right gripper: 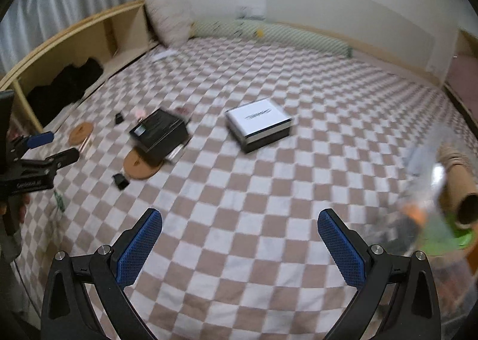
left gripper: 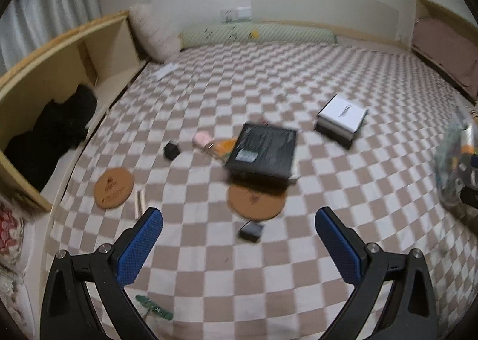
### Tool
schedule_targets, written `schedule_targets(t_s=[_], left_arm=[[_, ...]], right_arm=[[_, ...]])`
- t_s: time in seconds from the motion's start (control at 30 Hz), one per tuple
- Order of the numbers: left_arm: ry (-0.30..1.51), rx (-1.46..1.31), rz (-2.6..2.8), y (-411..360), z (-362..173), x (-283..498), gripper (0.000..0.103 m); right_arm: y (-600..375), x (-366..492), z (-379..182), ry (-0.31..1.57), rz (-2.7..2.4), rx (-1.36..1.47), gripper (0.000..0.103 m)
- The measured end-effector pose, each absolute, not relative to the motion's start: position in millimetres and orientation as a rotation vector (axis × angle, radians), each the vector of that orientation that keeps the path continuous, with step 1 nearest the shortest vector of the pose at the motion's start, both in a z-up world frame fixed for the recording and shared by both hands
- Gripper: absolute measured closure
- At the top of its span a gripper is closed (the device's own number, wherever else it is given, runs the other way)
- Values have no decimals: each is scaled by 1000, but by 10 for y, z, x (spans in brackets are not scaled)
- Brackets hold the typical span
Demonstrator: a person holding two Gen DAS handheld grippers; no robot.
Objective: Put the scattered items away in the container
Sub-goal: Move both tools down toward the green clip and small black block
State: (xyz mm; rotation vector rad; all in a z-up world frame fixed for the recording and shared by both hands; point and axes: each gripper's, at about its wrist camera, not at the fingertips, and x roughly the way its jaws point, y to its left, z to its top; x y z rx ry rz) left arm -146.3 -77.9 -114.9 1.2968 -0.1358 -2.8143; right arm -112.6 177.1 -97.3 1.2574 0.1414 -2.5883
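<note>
Writing on white box (right gripper: 258,123) & cork coasters (left gripper: 113,188) too blurred; both hand-held grippers (left gripper: 239,238) (right gripper: 239,239) apart, empty.

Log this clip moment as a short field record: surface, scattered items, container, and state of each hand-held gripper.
surface: beige-and-white checkered bedspread
scattered items: flat black box overlapping a round cork coaster; second round cork coaster; white-lidded box; two small black blocks; pink rounded item; green circuit strip
container: clear plastic tub, far right, already holding a cardboard tube
left hand-held gripper: open, empty
right hand-held gripper: open, empty
</note>
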Motion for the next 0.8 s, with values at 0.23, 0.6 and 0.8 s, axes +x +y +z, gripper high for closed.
schedule_targets(t_s=[0.23, 0.6, 0.8], left_arm=[[-80, 1386, -2659, -1293, -1464, -1422, 0], [-70, 1532, -2437, -1887, -1878, -1197, 0], [-71, 1630, -2371, -1968, -2115, -1103, 0]], right_arm=[[1416, -1255, -1295, 231, -2497, 1338, 0], [734, -1417, -1628, 430, -2386, 1319, 0], [411, -1570, -1802, 404, -2305, 1356, 0]])
